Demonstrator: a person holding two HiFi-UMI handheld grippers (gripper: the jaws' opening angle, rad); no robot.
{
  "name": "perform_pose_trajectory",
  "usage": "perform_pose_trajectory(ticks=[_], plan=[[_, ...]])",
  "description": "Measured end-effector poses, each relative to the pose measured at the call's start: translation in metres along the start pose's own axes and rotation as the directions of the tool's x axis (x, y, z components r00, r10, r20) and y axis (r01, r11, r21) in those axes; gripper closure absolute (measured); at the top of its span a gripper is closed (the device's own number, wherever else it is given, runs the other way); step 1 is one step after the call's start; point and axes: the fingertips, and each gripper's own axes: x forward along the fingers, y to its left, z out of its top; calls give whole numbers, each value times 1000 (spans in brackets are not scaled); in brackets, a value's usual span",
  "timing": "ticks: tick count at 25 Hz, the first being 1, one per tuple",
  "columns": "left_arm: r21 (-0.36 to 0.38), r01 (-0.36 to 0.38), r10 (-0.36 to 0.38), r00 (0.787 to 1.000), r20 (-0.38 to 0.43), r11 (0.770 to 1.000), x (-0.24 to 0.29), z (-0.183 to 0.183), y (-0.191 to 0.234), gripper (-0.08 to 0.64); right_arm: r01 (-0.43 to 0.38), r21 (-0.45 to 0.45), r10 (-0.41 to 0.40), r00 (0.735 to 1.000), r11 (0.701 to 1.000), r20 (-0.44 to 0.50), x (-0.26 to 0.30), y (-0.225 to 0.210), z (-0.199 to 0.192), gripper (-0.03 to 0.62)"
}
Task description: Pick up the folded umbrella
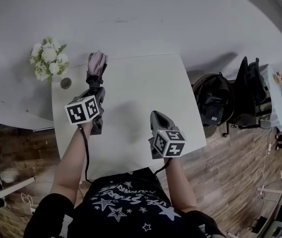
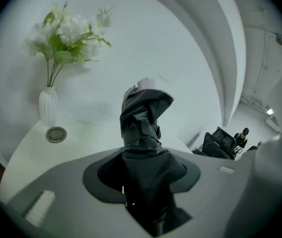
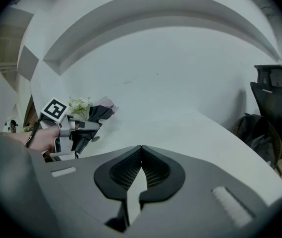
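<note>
White wall [image 1: 155,19] fills the top of the head view; wood floor [image 1: 230,172] at right and lower left. White table [image 1: 141,93] runs from the person out to the wall, mostly bare. Person's dark star-print shirt [image 1: 126,207] at bottom, both forearms reaching fwd over the table.

Right of the table: black office chair [image 1: 247,90], and just beside it a round basket [image 1: 212,103] w/ a dark bag in it.

Left gripper [image 1: 95,86] is over the table's far-left part, marker cube [image 1: 84,109] facing up. Its fingers [image 2: 106,172] pinch the folded umbrella [image 2: 143,118] across its dark wrapped body. The umbrella sticks out past the fingers toward the wall, pale pinkish end furthest out. In the right gripper view it looks clear of the tabletop, angled up, w/ the left gripper under it.

Right gripper [image 1: 156,115] sits nearer the person, right of the left one and well apart from the umbrella. Its fingers [image 3: 131,170] are pressed together at the tips, nothing btwn them, only a thin sliver of table showing lower down.

Back-left corner of the table: white flowers [image 1: 48,58] in a ribbed white vase [image 2: 47,105], near the umbrella's far end but not touching. Just beside the vase, a small round disc [image 1: 66,83] lies flat.
</note>
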Motion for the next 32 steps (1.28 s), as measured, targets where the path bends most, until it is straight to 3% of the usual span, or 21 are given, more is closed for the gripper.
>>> perform_pose_trajectory(ticks=[6,13,24,32], plan=[[47,97,-99,994,44,994,-39,11,-19,370,33,22,-33,999,999,9,-17,17,-18,575],[75,169,-175,981,79,983,-87,0,-38,370,1,33,-2,1000,999,20,-37,33,-33,575],[78,242,-249,964,92,967,-179,-59,-86,370,-19,44,17,999,999,42,-121,44,-86,575],[102,246,-255,963,88,964,-236,-107,-99,370,-21,45,18,997,999,77,-185,58,-115,575]])
